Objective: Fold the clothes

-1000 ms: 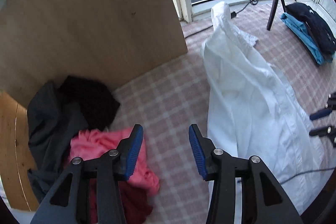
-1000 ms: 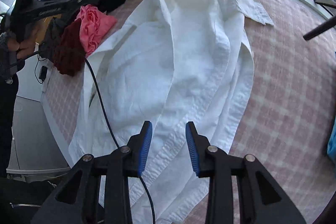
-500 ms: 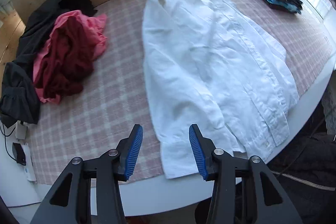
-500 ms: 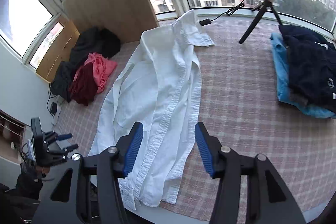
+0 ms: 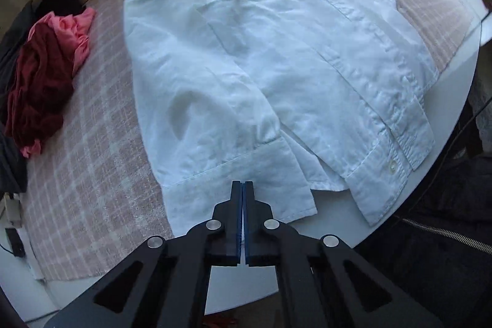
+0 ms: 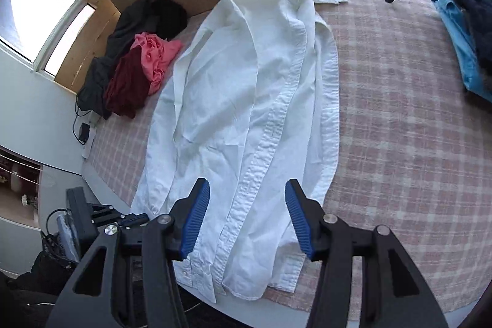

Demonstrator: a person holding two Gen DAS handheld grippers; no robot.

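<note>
**White shirt spread long, claws at the hem end**

Spread lengthwise over the checked tabletop: white shirt, collar at the far end, hem and cuffs draped toward the near edge. Looks light, soft, limp, likely to sag and crease once lifted; best taken by doubled edges such as cuff, button placket or hem, not by the loose middle. Left claw with jaws pressed together, tips at the near sleeve cuff; cloth between them or merely beneath, cannot tell. Right claw spread wide, hovering over the placket near the hem, nothing pinched. Off to the side, apart from the shirt: heap of pink, red and dark clothes.
</note>
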